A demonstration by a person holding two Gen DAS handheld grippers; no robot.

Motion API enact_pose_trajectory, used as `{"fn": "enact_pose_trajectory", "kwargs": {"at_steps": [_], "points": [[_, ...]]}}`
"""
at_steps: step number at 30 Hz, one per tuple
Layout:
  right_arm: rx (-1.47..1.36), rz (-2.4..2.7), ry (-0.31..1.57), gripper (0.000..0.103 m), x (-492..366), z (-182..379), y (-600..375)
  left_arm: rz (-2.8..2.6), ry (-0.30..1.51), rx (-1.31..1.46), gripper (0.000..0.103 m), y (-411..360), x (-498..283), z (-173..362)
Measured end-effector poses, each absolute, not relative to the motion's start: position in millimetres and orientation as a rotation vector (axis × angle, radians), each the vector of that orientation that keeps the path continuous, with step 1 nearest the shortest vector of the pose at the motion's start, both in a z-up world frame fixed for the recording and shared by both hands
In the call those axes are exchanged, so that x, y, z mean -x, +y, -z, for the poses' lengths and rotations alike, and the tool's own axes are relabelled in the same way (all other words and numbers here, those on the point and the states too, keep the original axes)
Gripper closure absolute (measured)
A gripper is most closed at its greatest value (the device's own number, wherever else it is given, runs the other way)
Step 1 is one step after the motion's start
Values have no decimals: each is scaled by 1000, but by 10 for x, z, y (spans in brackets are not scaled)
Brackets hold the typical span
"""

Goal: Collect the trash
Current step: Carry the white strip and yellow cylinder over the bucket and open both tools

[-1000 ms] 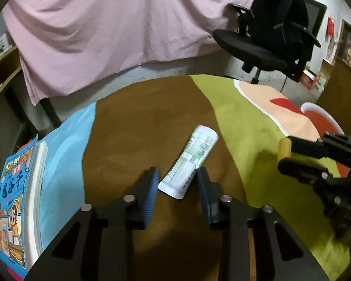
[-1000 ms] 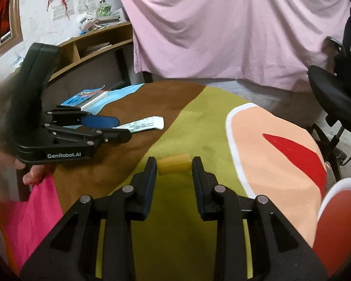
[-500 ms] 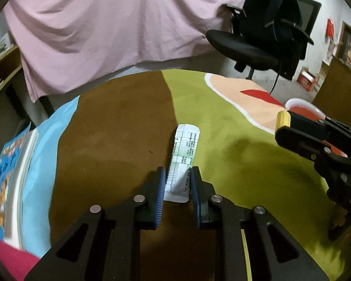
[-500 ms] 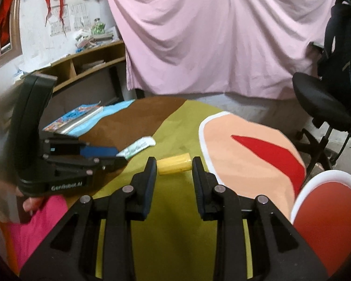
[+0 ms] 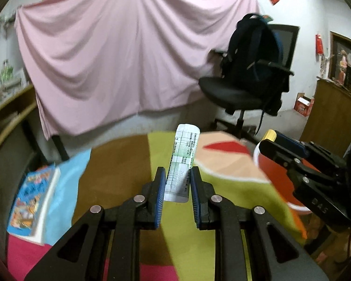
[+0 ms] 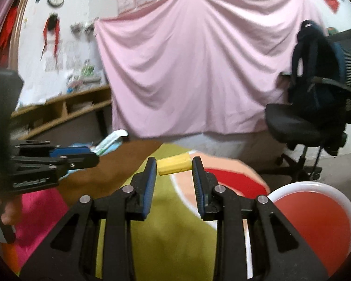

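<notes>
Your left gripper (image 5: 177, 182) pinches the printed paper tube (image 5: 183, 159) by its near end; your right gripper (image 6: 174, 164) clamps the yellow piece (image 6: 174, 161) crosswise at its jaw tips. Either could slip if tilted.

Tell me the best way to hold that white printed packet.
Grip the white packet at its near end, across its narrow width, coming in lengthwise from behind. It is long and flat, so the left hand-held gripper spans it easily, as it does now.

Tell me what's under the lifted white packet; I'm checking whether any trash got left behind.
Below the white packet only colourful tablecloth shows. The left gripper covers the patch directly beneath.
</notes>
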State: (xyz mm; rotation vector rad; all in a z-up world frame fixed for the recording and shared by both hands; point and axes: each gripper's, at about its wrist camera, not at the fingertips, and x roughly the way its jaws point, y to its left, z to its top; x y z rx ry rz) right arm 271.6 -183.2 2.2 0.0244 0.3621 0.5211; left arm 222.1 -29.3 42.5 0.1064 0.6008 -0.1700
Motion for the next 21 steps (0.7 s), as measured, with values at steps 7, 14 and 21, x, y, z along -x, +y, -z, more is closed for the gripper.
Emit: {"fn": "enact_pose_trajectory", "kwargs": {"at_steps": [7,14,21], "points": [[-94,-410,230,45,-2541,-279,-2251,210,518,-147,85,-636,-2082,-662],[-151,-321,167,44,-2431,-418,-2715,285,485,-167,85,-1029,-2020,-741],[-198,-249,151,44,-2382,-456,-3145,365,469,-187,85,-1481,-2053,-724]]}}
